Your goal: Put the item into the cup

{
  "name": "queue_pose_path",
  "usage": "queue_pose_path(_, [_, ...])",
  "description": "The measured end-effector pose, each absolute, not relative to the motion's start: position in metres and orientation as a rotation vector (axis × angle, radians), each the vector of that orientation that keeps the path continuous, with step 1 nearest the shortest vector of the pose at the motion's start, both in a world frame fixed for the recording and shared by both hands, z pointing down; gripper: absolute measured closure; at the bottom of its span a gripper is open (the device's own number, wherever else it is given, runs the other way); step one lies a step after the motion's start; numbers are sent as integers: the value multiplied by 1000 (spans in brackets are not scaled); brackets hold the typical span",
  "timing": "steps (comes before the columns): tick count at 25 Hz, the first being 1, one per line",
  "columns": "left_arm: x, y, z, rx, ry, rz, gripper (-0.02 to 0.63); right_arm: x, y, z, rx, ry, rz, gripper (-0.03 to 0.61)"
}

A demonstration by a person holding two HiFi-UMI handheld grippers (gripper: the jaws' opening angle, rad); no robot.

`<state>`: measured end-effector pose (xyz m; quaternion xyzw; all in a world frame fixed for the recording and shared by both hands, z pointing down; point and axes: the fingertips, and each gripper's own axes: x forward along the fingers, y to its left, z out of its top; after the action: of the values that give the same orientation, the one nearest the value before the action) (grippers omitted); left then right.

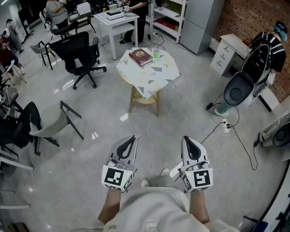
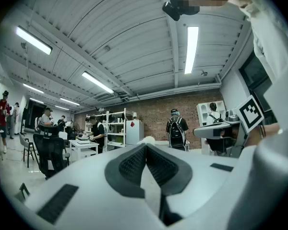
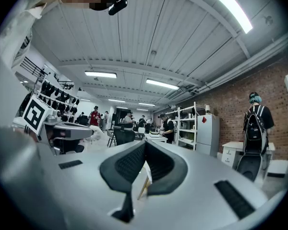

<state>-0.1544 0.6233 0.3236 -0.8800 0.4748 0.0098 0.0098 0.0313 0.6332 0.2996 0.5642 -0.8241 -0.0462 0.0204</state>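
Though the cup (image 1: 156, 53) shows only overhead, left tongs (image 2: 146, 145) and right tongs (image 3: 145, 143) are closed.

Green cup (image 1: 156, 55) upright on the small table (image 1: 152, 80); just beside a red book (image 1: 140, 57).

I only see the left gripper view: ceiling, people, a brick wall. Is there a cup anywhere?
Observer: Yes. The head view shows a green cup on a small table ahead.
Visitor: Anything beside it?
Observer: A dark red book lies on the table, left of the cup in that view.
Visitor: Is the other gripper holding something?
Observer: No. The right gripper has its jaws shut on nothing.
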Motion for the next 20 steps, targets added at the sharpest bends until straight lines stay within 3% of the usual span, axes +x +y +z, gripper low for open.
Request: queue_pose_path(20, [-122, 503, 338, -2724, 1525, -65, 600, 47, 510, 300, 1719, -2599, -183, 572])
